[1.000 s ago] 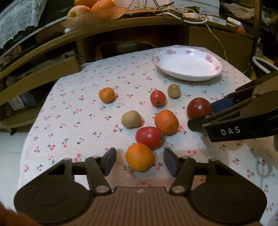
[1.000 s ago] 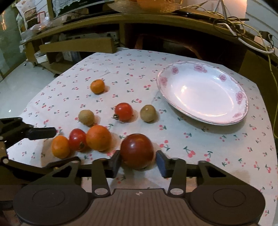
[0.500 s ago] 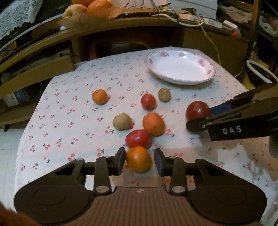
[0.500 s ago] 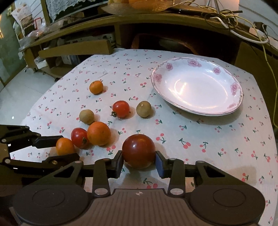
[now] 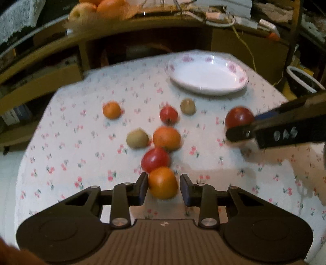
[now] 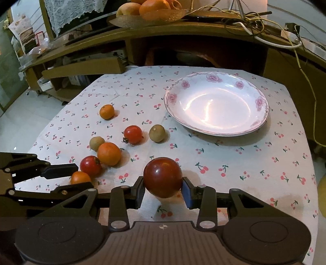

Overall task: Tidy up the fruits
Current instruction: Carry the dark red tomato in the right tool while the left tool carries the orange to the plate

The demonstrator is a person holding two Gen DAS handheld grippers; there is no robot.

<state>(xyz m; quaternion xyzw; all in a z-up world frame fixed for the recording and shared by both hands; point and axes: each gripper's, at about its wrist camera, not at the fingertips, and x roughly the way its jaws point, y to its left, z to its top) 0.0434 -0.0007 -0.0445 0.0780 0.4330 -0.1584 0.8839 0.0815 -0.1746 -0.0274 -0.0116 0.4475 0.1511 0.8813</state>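
Observation:
My left gripper (image 5: 164,187) is shut on an orange (image 5: 162,182) at the near edge of the fruit cluster. My right gripper (image 6: 163,190) is shut on a dark red apple (image 6: 163,177) and holds it above the cloth; it also shows in the left wrist view (image 5: 238,117). On the cherry-print tablecloth (image 6: 234,163) lie a red tomato (image 6: 90,165), a larger orange (image 6: 109,153), two brown kiwis (image 6: 96,142) (image 6: 156,133), a small tomato (image 6: 132,134) and a small mandarin (image 6: 106,111). A white flowered plate (image 6: 216,103) stands empty at the back right.
A wooden shelf unit (image 6: 183,30) runs behind the table, with a glass bowl of fruit (image 6: 150,10) and cables (image 6: 264,34) on top. The floor (image 6: 22,114) drops off at the table's left edge. A dark bin (image 5: 301,81) stands at the right.
My left gripper has closed its fingers from wide open onto the orange. My right gripper has lifted the dark red apple off the cloth. Both views have risen a little.

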